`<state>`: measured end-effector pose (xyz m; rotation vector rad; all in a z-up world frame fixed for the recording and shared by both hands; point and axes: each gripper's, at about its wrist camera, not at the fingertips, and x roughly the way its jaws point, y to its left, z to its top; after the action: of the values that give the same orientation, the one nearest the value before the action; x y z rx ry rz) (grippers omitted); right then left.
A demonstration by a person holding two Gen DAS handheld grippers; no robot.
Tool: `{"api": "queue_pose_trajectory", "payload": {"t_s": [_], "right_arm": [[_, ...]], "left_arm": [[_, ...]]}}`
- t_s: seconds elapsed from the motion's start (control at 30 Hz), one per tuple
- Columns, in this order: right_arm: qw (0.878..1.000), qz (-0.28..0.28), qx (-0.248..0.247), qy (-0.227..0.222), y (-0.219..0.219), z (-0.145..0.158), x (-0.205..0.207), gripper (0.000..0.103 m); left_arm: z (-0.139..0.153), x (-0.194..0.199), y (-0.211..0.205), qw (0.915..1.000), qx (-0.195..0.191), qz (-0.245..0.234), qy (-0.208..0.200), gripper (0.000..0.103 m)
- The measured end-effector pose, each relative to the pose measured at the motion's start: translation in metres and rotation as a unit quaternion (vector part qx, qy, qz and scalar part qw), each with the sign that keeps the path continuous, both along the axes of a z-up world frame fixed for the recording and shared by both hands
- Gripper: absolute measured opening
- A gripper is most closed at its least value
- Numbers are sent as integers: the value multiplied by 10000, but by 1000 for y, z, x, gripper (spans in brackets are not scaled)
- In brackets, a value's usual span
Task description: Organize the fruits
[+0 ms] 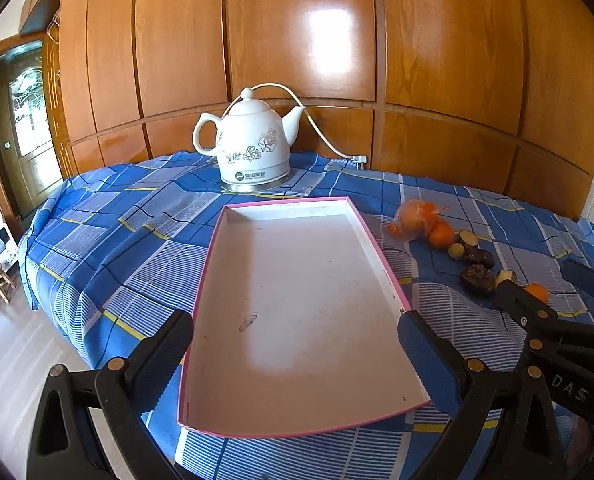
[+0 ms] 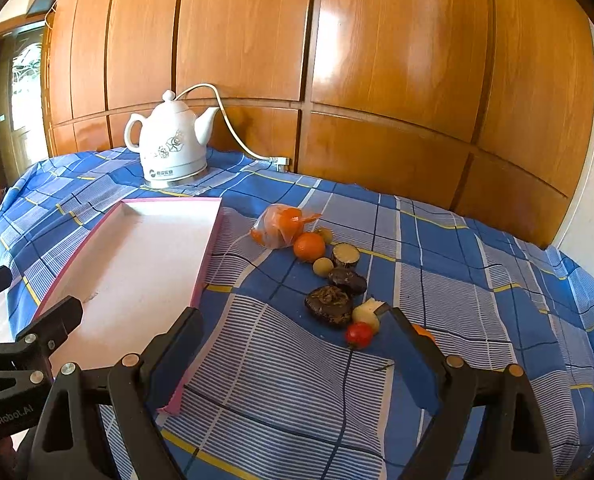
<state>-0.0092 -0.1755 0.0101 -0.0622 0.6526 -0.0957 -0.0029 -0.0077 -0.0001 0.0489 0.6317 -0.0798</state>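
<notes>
Grippers: left gripper (image 1: 297,340) and right gripper (image 2: 297,344) both gape wide, holding nothing.
Risk: round red fruit (image 2: 359,335), lower centre, may roll off across the wrinkled cloth (image 2: 477,264) when nudged.

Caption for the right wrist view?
Open right hand-held gripper faces a row of fruits beside an empty pink-edged tray.

Blue plaid cloth (image 2: 437,248), pink-rimmed white tray (image 1: 297,312) — orange tangerine (image 2: 309,246)

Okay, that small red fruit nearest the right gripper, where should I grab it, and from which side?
Grip the red fruit across its round middle, coming straight down with the right gripper. It is round, and a pale fruit piece sits close behind it, so a level approach would probably bump that.
</notes>
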Motion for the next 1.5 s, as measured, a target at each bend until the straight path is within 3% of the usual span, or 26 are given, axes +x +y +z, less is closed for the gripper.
{"api": "queue_pose_trajectory", "payload": {"t_s": [0.6, 0.9, 1.1, 1.27, 1.43, 1.5], "right_arm": [[10000, 21, -69, -44, -21, 15, 15, 92], [9979, 350, 190, 501, -69, 34, 49, 92], [9956, 139, 147, 911, -129, 24, 79, 92], [9906, -296, 666, 1161, -173, 1, 88, 90], [9876, -399, 1030, 1111, -184, 8, 88, 88], [9870, -384, 1102, 1108, -183, 9, 87, 88]], "left_arm": [[-2, 3, -11, 9997, 91, -233, 75, 103], [0, 12, -36, 9947, 116, -970, 314, 103], [6, 36, -49, 9842, -41, -1637, 672, 102], [6, 74, -56, 9742, -244, -1793, 1350, 74], [12, 96, -74, 9666, -264, -2042, 1524, 52], [13, 107, -84, 9667, -110, -2089, 1472, 48]]}}
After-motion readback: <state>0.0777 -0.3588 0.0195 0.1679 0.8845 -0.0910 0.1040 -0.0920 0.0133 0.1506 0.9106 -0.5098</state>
